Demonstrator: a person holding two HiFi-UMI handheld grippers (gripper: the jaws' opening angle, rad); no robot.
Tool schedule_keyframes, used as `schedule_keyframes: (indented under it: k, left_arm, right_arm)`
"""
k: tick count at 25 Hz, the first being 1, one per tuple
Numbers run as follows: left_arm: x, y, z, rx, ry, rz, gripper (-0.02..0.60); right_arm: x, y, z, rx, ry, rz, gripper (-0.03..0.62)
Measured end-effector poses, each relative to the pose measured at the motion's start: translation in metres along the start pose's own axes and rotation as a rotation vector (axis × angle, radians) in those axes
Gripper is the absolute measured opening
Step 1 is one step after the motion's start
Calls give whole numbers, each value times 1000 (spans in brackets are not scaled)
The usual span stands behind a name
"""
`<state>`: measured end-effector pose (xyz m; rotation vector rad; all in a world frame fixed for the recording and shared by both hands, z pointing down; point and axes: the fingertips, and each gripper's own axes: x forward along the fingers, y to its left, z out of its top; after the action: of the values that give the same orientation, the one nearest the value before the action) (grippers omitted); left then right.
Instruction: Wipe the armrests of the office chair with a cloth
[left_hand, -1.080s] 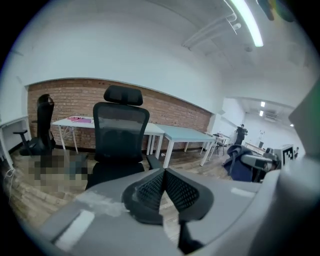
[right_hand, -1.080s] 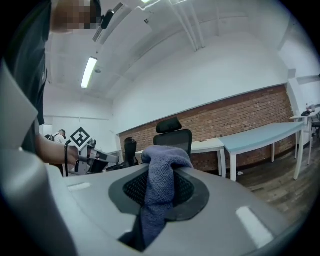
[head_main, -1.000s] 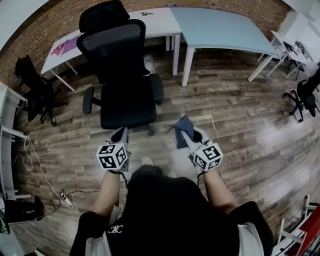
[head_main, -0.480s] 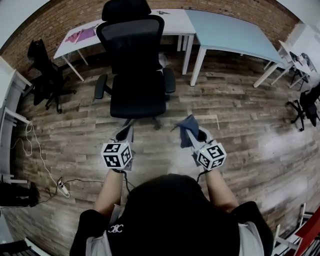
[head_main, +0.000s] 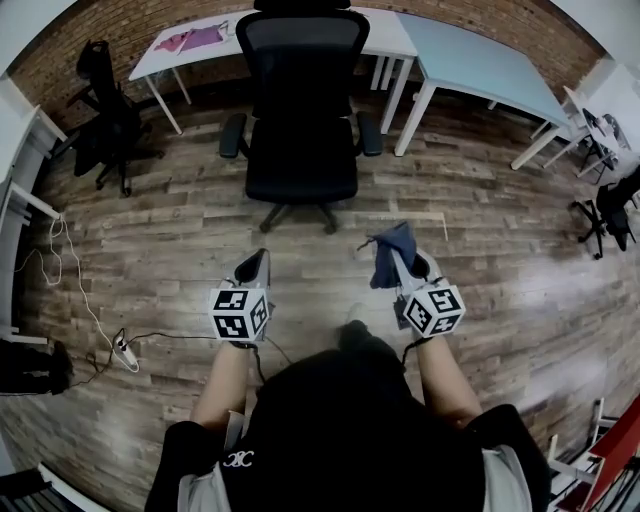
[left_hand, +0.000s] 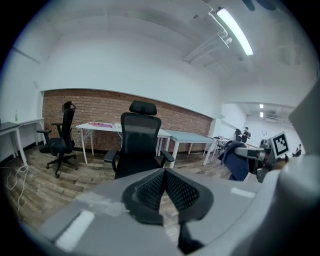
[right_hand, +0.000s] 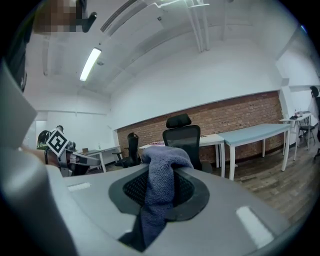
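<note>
Right tongs (head_main: 400, 262) pinch the blue cloth (right_hand: 160, 172), well short of the office chair (head_main: 300, 150); left tongs (head_main: 254, 268) are pressed together.

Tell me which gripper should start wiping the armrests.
Right. The right gripper is shut on the cloth; the left gripper is shut on nothing. Both hang short of the chair.

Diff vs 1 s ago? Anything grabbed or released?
The office chair slid right and up in the head view and now sits centred ahead of both tools; probably the person turned to face it rather than the chair rolling. Nothing grabbed or released. Unchanged: right tool shut on the cloth, left tool shut and empty, both short of the chair.
</note>
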<state>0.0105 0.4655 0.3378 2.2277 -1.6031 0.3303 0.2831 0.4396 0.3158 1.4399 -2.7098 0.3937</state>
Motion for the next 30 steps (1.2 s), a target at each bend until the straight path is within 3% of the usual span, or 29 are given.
schedule_keyframes:
  k: [5, 13, 18, 30]
  left_arm:
    - [-35, 8, -22, -18, 11, -47, 6]
    - [-63, 11, -11, -14, -34, -51, 6]
    - [-66, 7, -5, -38, -50, -19, 6]
    - [-78, -66, -19, -11, -41, -17, 6]
  right_arm:
    - [-33, 50, -4, -39, -15, -44, 67]
    - [-44, 85, 5, -73, -36, -26, 67]
    - [-51, 85, 22, -94, -58, 3, 67]
    - [-98, 63, 16, -90, -55, 46, 67]
